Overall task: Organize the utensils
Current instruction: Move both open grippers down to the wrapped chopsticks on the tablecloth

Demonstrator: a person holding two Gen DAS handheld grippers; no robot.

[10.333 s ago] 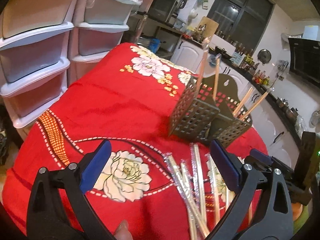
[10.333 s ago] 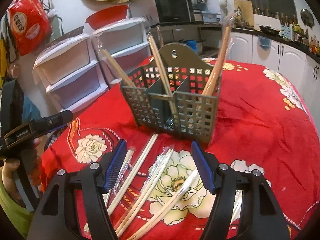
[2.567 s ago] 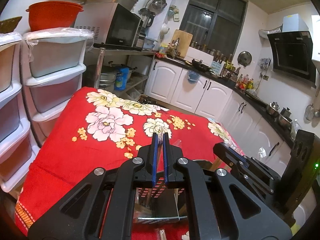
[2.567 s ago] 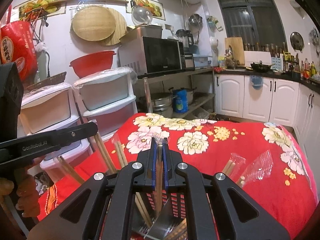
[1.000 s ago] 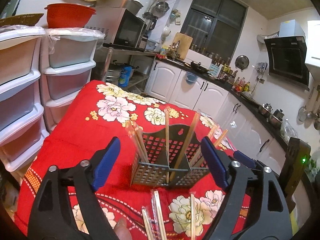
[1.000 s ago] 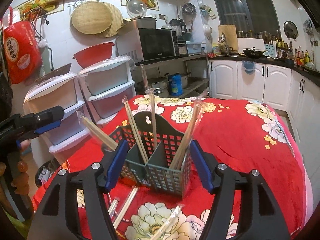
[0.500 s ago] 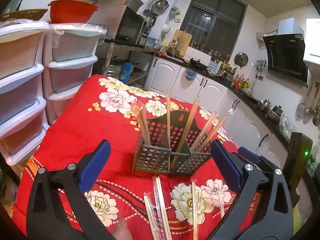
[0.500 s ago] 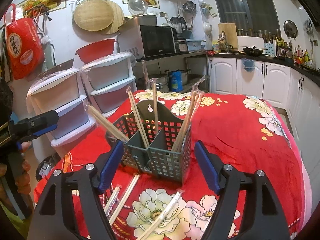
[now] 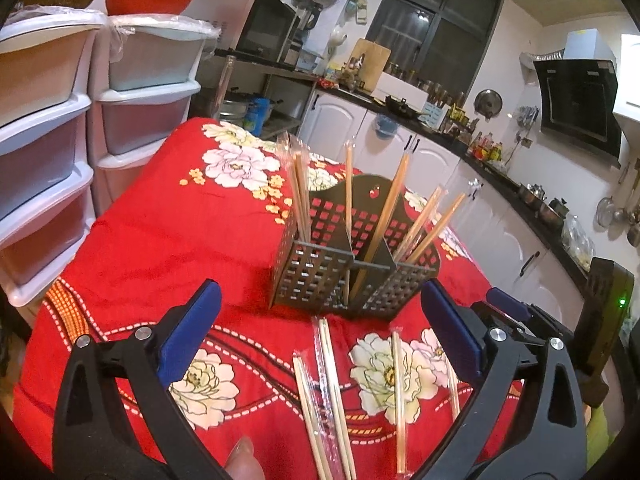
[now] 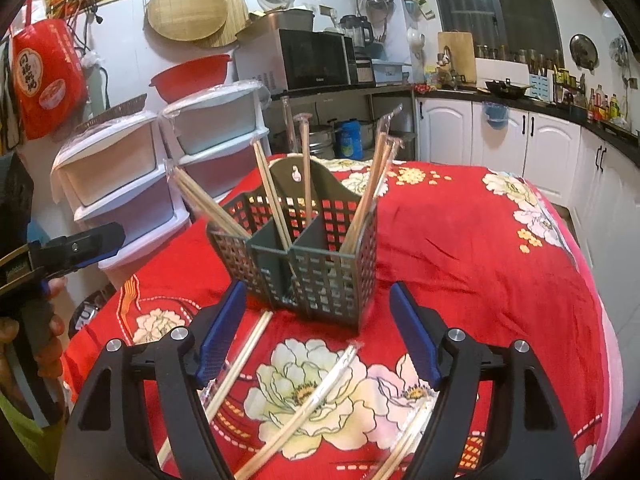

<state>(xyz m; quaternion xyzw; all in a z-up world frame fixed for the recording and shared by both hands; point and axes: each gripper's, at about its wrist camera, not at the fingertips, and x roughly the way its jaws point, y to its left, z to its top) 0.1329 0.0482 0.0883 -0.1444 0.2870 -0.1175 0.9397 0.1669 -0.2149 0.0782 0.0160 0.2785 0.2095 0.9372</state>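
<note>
Both hand-held grippers, left (image 9: 320, 332) and right (image 10: 316, 328), gape wide and empty above wrapped chopsticks (image 9: 328, 392)

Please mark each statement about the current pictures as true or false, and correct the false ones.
1. The utensil holder stands upright on the red floral tablecloth. True.
2. All wrapped chopsticks are already inside the holder. False: several wrapped chopsticks lie on the cloth in front of it.
3. The left gripper is closed on a pair of chopsticks. False: its jaws are wide apart and hold nothing.
4. The right gripper is open and empty. True.
5. The holder lies tipped on its side. False: it is upright, with chopsticks leaning out of its compartments.
</note>
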